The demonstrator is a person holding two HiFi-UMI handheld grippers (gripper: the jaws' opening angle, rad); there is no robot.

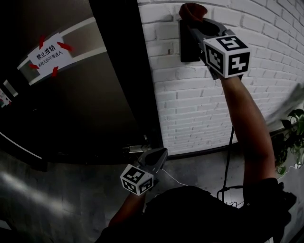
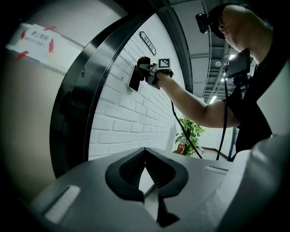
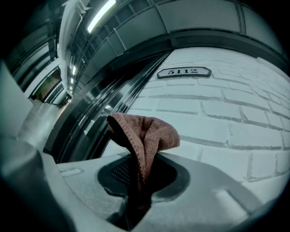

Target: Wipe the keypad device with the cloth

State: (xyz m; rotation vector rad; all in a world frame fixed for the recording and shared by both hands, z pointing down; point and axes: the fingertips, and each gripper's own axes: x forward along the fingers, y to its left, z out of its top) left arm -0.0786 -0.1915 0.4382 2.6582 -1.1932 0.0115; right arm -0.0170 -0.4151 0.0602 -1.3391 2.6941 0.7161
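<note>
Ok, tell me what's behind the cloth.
The cloth, held in the fingers of the right gripper, is at the top of the dark keypad device on the white brick wall. The part of the device under the cloth is covered.

Ahead of you a white brick wall [image 1: 199,104] fills the head view from twelve round to four o'clock. A dark door [image 1: 95,104] takes the left half, and at ten o'clock it carries a white sign [image 1: 47,54] with red arrows and Chinese print. A leafy green plant [image 1: 292,137] stands at three o'clock, against the right edge. Grey floor [image 1: 57,199] lies at eight o'clock. In the right gripper view, a number plate [image 3: 183,72] reading 5112 sits on the bricks at one o'clock, and a ceiling light strip [image 3: 102,15] glows at eleven.
</note>
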